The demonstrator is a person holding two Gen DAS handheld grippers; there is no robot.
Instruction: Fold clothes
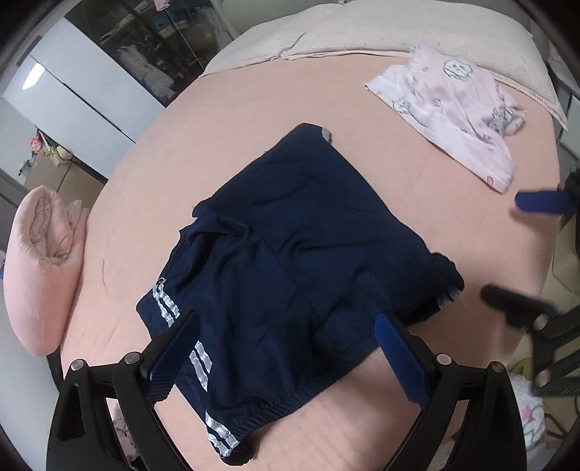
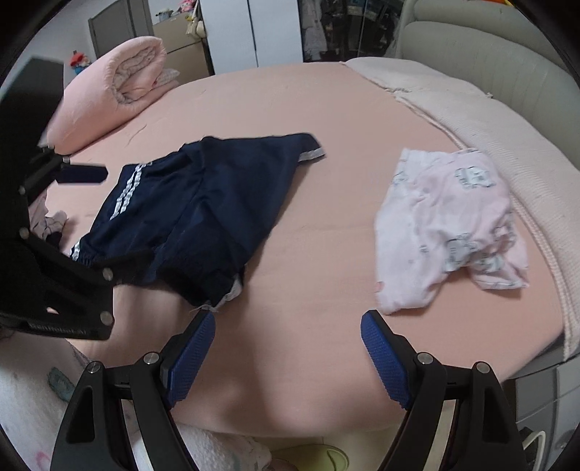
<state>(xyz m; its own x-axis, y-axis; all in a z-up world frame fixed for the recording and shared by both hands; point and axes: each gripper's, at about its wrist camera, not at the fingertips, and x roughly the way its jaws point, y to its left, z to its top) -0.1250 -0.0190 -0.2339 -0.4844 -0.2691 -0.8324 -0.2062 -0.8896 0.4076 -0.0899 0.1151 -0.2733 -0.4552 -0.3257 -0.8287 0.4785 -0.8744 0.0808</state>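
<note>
A navy garment with white stripes (image 1: 286, 261) lies folded on the pink bed; it also shows in the right wrist view (image 2: 195, 210). My left gripper (image 1: 286, 326) is open and hovers over its near edge, one finger on each side, holding nothing. My right gripper (image 2: 288, 322) is open and empty over bare sheet, just right of the navy garment's corner; it shows at the right edge of the left wrist view (image 1: 522, 253). A pink printed garment (image 1: 460, 116) lies folded further back, and in the right wrist view (image 2: 449, 228) it is ahead to the right.
A rolled pink quilt (image 2: 116, 94) sits at the bed's far left corner. A cream blanket (image 2: 489, 119) covers the bed's far right side. Wardrobes (image 2: 275, 29) stand beyond the bed. More light clothing (image 2: 32, 398) lies at the near left edge.
</note>
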